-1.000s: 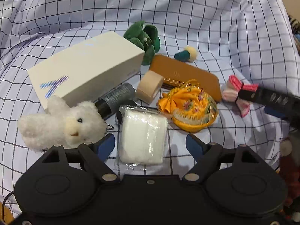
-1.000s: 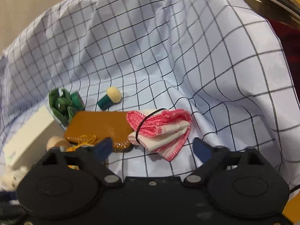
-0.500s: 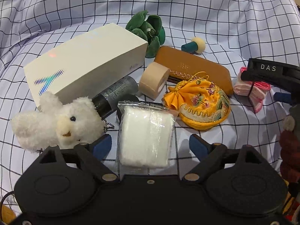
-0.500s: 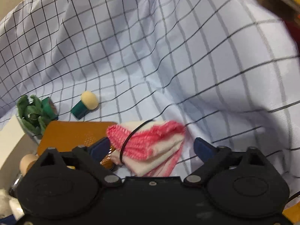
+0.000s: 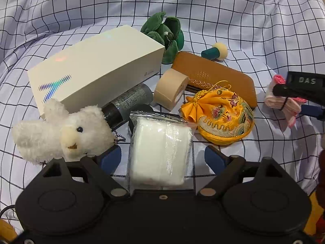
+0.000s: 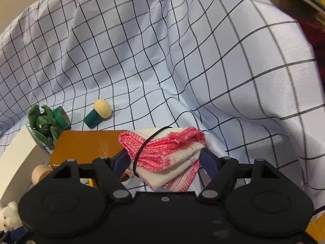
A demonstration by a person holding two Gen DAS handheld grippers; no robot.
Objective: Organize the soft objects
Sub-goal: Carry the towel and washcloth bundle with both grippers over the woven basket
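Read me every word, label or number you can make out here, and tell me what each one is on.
"DAS": white letters on the right gripper, seen from the left wrist.
Small grey print on the side of the white box: too small to read.
Print on the dark bottle: blurred, unreadable.
Woven tag on the pink-and-white cloth: unreadable.

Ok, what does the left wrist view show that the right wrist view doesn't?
Only the left wrist view: the bagged white pad between the open left hand-held gripper, the yellow pouch and the dark bottle.

Only the right wrist view: the right hand-held gripper, jaws just closing, against the pink cloth bundle.

Both: that bundle, brown case, green plush, white box, white teddy.
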